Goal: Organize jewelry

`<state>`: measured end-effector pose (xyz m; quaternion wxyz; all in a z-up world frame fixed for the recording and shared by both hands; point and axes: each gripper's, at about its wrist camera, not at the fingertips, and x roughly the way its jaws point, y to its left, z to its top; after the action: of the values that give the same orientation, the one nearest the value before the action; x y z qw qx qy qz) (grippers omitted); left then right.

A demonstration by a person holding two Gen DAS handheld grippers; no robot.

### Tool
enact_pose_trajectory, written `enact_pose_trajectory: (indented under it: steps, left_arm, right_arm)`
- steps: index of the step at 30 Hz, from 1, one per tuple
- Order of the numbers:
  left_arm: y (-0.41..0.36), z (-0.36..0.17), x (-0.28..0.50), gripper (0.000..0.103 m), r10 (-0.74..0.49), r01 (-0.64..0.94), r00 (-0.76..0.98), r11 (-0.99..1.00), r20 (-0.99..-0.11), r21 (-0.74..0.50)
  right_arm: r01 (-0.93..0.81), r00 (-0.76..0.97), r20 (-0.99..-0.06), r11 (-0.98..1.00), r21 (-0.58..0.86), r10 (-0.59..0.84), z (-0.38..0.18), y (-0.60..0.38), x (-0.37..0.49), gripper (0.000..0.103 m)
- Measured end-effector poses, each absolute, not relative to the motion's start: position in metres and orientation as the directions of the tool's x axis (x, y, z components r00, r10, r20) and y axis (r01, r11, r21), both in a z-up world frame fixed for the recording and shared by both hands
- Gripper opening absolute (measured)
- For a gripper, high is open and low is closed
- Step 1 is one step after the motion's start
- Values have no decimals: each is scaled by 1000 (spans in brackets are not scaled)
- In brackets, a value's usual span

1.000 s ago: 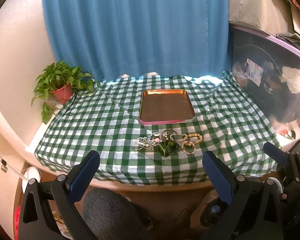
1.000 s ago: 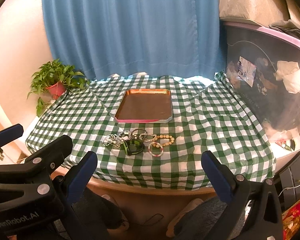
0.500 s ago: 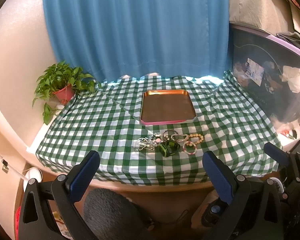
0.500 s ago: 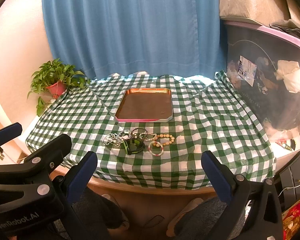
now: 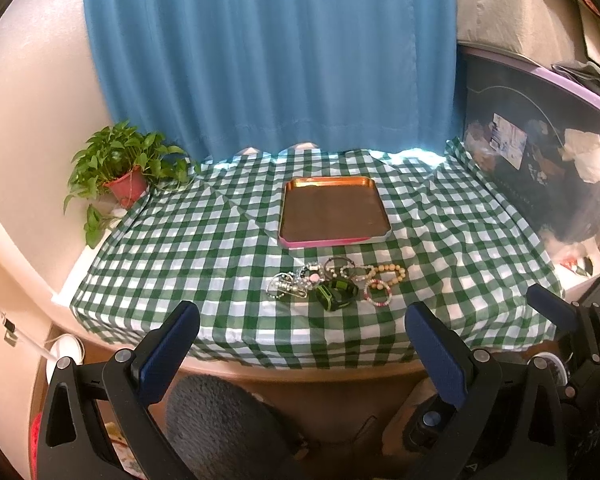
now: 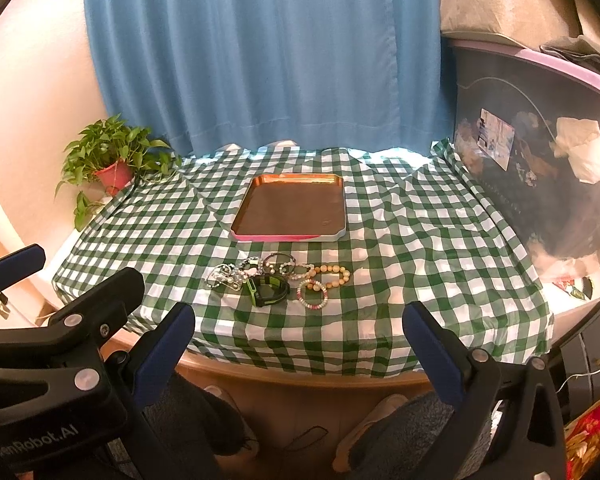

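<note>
Off to the left of both grippers, at the far corner of the table, a potted plant [image 5: 118, 168] in a red pot stands beside the blue curtain [image 5: 268, 56]. Ahead of the left gripper [image 5: 302, 344], whose blue-padded fingers [image 5: 172, 344] stand wide apart with nothing between them, a green-and-white checked tablecloth [image 5: 180, 248] covers the table. Straight ahead, just past the gap between its fingers, lies a loose cluster of jewelry: a silvery chain bracelet [image 5: 285, 286] at the left end, a green-and-black band [image 5: 337, 294] in the middle, a small pink beaded bracelet [image 5: 378, 292] to its right, and a string of tan wooden beads [image 5: 388, 271] just beyond that one. Several of these pieces touch or overlap one another. Farther ahead of the cluster, apart from it, sits a copper-coloured tray [image 5: 334, 210] with a pink front edge; none of the jewelry is in it. The right gripper [image 6: 300, 340] is likewise spread wide and holds nothing, short of the table's near edge; from it the jewelry lies ahead and slightly left, the tray beyond. To the far right of both grippers a dark storage bin [image 6: 540, 168] with a lilac rim stands against the table's side.
</note>
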<state>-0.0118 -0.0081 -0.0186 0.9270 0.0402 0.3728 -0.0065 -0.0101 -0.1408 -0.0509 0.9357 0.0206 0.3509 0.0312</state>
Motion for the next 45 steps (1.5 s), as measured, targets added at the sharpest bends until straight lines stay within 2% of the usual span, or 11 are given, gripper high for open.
enact_pose_trajectory:
  steps: [12, 19, 25, 29, 34, 37, 40, 42, 45]
  left_arm:
    - [-10, -24, -9, 102, 24, 40, 708, 997, -706, 73]
    - [-11, -49, 10, 102, 17, 44, 690, 997, -724, 66]
    - [8, -100, 37, 102, -4, 24, 620, 1000, -785, 14]
    - [31, -143, 58, 102, -62, 1, 577, 997, -814, -74]
    - [34, -189, 88, 102, -70, 87, 546, 996, -835, -27]
    - [33, -209, 109, 102, -41, 97, 544, 995, -838, 15]
    - [35, -224, 127, 102, -134, 132, 515, 988, -846, -76]
    - [35, -235, 141, 102, -253, 153, 475, 967, -843, -204]
    - [27, -245, 157, 100, -314, 168, 447, 949, -838, -266]
  right_arm:
    - [-47, 746, -662, 997, 64, 78, -55, -142, -9, 103]
    - [-56, 733, -674, 996, 74, 92, -75, -141, 1, 103]
    - [-75, 706, -702, 996, 50, 89, -110, -140, 23, 103]
    - [-73, 708, -701, 996, 45, 84, -141, -153, 34, 102]
    - [-147, 735, -646, 978, 145, 206, -171, -178, 52, 101]
    - [-194, 705, -674, 974, 119, 222, -187, -179, 71, 101]
    - [-209, 671, -708, 972, 104, 220, -206, -181, 92, 101]
    - [-193, 652, -728, 975, 112, 213, -217, -187, 105, 101]
    - [-159, 632, -730, 966, 206, 260, -229, -202, 120, 100]
